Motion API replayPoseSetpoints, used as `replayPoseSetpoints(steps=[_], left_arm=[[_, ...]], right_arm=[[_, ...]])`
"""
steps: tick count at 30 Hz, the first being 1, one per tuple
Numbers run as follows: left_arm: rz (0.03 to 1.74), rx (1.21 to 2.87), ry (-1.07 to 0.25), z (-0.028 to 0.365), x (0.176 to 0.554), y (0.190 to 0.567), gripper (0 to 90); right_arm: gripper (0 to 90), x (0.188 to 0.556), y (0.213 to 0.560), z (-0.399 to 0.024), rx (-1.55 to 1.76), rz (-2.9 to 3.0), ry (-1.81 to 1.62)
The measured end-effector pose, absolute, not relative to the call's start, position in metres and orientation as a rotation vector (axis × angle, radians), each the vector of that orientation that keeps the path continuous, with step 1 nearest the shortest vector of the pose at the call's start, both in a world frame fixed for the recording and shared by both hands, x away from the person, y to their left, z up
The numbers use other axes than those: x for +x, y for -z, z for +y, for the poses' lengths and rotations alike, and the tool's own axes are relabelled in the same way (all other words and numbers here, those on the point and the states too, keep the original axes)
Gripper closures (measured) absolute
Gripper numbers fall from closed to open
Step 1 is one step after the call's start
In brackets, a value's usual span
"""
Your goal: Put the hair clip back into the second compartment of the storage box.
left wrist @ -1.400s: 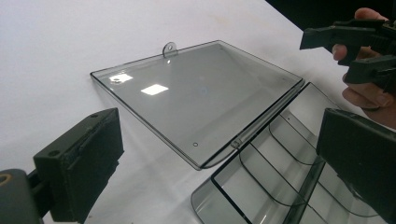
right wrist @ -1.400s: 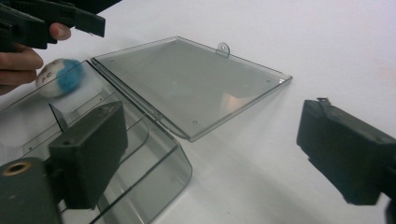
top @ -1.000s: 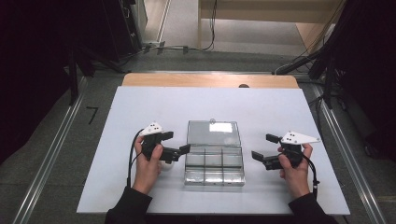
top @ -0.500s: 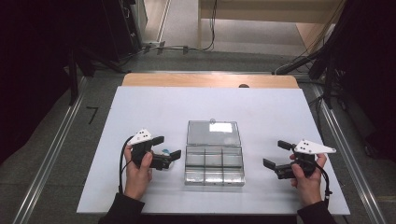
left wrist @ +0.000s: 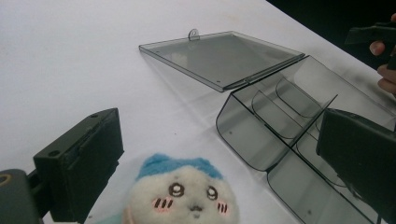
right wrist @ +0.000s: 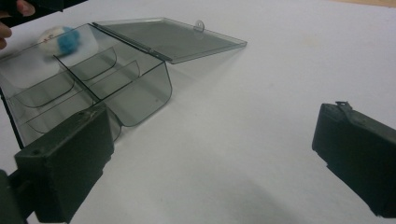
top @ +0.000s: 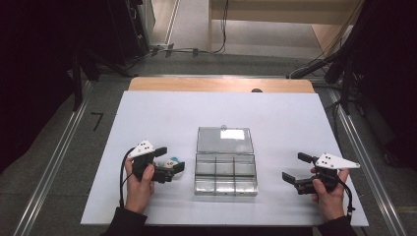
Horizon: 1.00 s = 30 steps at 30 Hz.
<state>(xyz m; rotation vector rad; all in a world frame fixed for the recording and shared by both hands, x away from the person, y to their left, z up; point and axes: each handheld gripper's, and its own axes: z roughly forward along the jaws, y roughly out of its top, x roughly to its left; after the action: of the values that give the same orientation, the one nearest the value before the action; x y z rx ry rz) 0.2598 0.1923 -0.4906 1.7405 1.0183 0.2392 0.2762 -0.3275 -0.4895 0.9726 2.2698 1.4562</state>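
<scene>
**Two open grippers, one plush toy between the left jaws**

One small plush toy (left wrist: 181, 193) with a cream face, pink cheeks and a blue tuft is seen lying on the white table (top: 147, 118), between the two black jaws of the left gripper (top: 172, 164). The jaws are spread wide and neither is seen touching the toy, so nothing is gripped yet. In the left gripper view the toy sits low and central, close in to the jaw roots, with its face turned back toward the camera.

Just beyond the right-hand jaw of that gripper, a clear smoky-grey plastic compartment box (top: 226, 172) is found, its flat lid (top: 224, 140) swung fully open and lying on the table on the far side. The dividers inside can be made out, and the cells appear empty.

Farther right, well apart from the box, the right gripper (top: 294, 169) is held with its jaws wide and nothing between them.

It is judged that the left hand is the nearer one, and that a closing of its jaws would catch the toy, the box then lying to the right of it. No brand, label or readable writing is visible.
</scene>
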Motion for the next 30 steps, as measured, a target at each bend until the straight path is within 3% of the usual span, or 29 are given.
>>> replayPoseSetpoints(steps=[22, 30], left_arm=[[1.068, 1.880, -0.265, 0.185, 0.257, 0.508, 0.6], [1.083, 1.942, -0.308, 0.177, 0.257, 0.510, 5.4]], right_arm=[[0.0, 0.267, 0.497, -0.351, 0.998, 2.286, -1.426], [0.0, 0.270, 0.500, -0.352, 1.004, 2.288, -1.415]])
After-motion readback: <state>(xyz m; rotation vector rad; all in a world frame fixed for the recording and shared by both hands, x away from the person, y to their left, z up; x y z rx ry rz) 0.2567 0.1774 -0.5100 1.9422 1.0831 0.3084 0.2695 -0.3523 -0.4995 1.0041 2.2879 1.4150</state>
